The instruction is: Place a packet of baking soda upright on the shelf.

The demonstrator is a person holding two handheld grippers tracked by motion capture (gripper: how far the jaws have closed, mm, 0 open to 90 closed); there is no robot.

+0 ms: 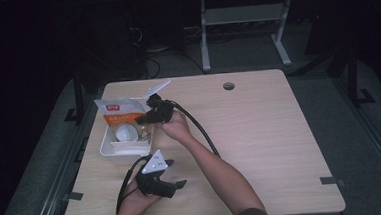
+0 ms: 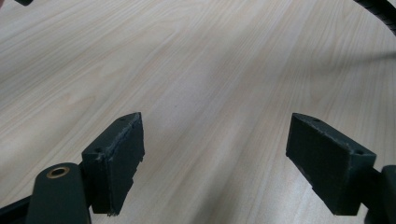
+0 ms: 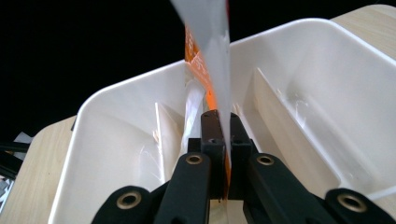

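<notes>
Table (image 1: 260, 133) of pale wood carries one white tray (image 1: 112, 149) near its left edge. Tray is split by two upright dividers (image 3: 275, 116) into compartments. One orange-and-white bag (image 1: 120, 111) stands in the tray's far end, and one white cup-like item (image 1: 125, 134) sits in the middle compartment. Two grippers are in use. Right gripper (image 3: 222, 140) has its jaws pressed together on the bag's edge, over the tray. Left gripper (image 2: 215, 163) hovers above bare table near the front edge, just beside the tray's near end, jaws spread wide with nothing between them.
</notes>
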